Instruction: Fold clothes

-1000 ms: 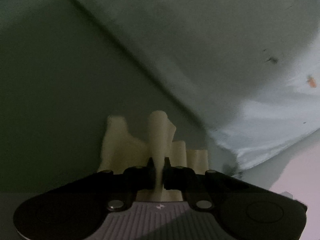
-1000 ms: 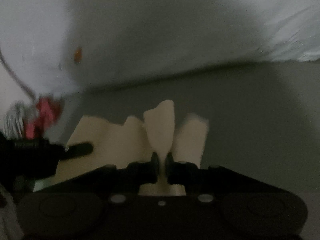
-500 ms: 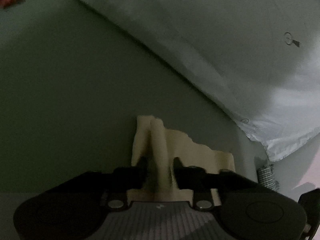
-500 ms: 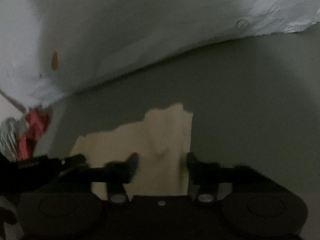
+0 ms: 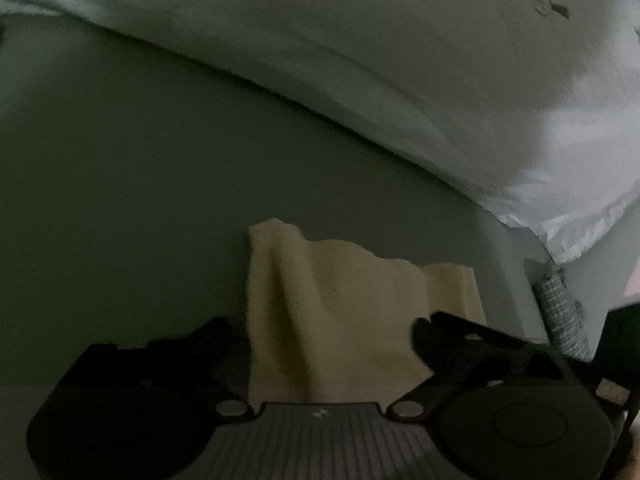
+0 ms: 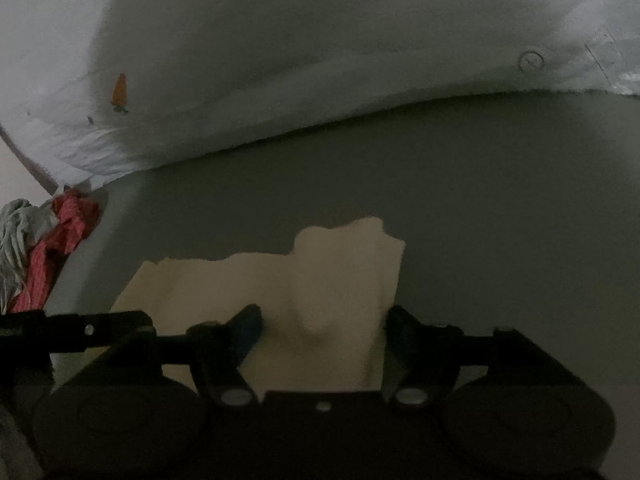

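Both hand-held grippers have let go of the cream cloth they were pinching a second ago, and the raised peaks of fabric between their fingers have sunk back down. The left hand-held gripper [image 5: 324,332] now has its jaws spread wide and still opening; the cream cloth [image 5: 340,312] lies between its fingers, and the pads do not press on it. One finger [image 5: 430,334] shows dark against the fabric, the other sits off the cloth's left edge. The right hand-held gripper [image 6: 324,328] is also apart and still opening, with a soft hump of the cream cloth [image 6: 320,292] lying loose between its fingers [image 6: 246,326], untouched by the pads.

The cloth rests on a dull grey-green surface [image 6: 500,220]; whether this is a bed or a worktop, I cannot tell in the dim light. It lies flat apart from a few gentle ridges, its far edge ragged and stepped. Beyond it, across the far side of the surface, runs a pale white sheet [image 6: 280,60] with a small orange carrot print [image 6: 119,90] and faint circular marks. At the left end of the surface, seen from the right wrist, is a heap of other fabrics: a red patterned piece [image 6: 60,236] and a grey one [image 6: 18,236] beside it. From the left wrist, a small checked fabric [image 5: 560,312] shows at the right end of the surface.
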Demonstrator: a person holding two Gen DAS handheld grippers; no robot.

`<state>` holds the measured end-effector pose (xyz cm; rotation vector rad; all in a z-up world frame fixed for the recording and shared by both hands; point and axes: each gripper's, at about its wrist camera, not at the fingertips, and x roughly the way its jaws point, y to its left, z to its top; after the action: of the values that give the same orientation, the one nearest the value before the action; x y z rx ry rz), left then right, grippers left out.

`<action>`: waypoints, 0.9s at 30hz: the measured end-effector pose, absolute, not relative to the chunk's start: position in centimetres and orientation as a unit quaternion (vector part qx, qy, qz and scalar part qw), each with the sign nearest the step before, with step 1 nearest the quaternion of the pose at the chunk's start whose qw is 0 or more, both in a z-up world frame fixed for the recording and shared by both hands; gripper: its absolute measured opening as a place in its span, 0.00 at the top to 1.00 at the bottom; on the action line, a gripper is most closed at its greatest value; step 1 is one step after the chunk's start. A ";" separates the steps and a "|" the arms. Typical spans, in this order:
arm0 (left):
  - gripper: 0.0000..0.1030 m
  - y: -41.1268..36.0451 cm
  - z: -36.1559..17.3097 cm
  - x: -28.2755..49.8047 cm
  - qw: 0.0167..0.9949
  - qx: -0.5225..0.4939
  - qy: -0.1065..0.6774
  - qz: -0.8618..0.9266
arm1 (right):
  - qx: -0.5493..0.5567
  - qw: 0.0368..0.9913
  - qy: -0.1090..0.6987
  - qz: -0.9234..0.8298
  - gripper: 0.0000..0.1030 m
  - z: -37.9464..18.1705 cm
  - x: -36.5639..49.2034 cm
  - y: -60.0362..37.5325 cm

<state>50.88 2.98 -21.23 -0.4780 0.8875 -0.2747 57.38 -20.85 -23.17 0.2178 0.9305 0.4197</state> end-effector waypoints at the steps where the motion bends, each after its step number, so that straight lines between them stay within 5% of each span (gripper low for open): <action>1: 0.00 2.5 -21.2 50.7 0.874 -0.225 0.415 -0.116 | 0.105 0.869 0.440 0.202 0.30 -23.3 57.3 -20.9; 4: 0.02 0.8 -20.9 50.5 0.886 -0.202 0.410 -0.076 | 0.107 0.875 0.425 0.205 0.37 -23.5 56.9 -21.3; 6: 0.05 0.2 -20.7 50.5 0.890 -0.186 0.412 -0.061 | 0.114 0.877 0.417 0.209 0.58 -23.6 56.6 -21.8; 7: 0.13 0.0 -20.6 50.7 0.890 -0.186 0.413 -0.050 | 0.126 0.871 0.418 0.226 0.80 -23.8 56.5 -22.0; 10: 0.50 0.4 -20.4 50.6 0.891 -0.194 0.411 -0.022 | 0.109 0.875 0.410 0.234 0.84 -23.6 55.9 -21.3; 14: 0.80 0.0 -20.0 50.6 0.890 -0.195 0.410 -0.029 | 0.082 0.892 0.383 0.228 0.86 -22.0 54.5 -20.7; 22: 0.86 0.9 -16.5 46.3 0.898 -0.264 0.340 -0.089 | -0.040 0.942 0.277 0.184 0.87 -14.5 46.0 -19.2; 27: 0.86 0.0 -13.2 43.1 0.905 -0.278 0.279 -0.162 | -0.025 0.957 0.251 0.142 0.87 -8.9 41.0 -20.9</action>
<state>43.12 0.04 -13.24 -0.5741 0.5766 -0.3349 41.00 -20.91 -8.92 -0.0501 0.5101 0.2874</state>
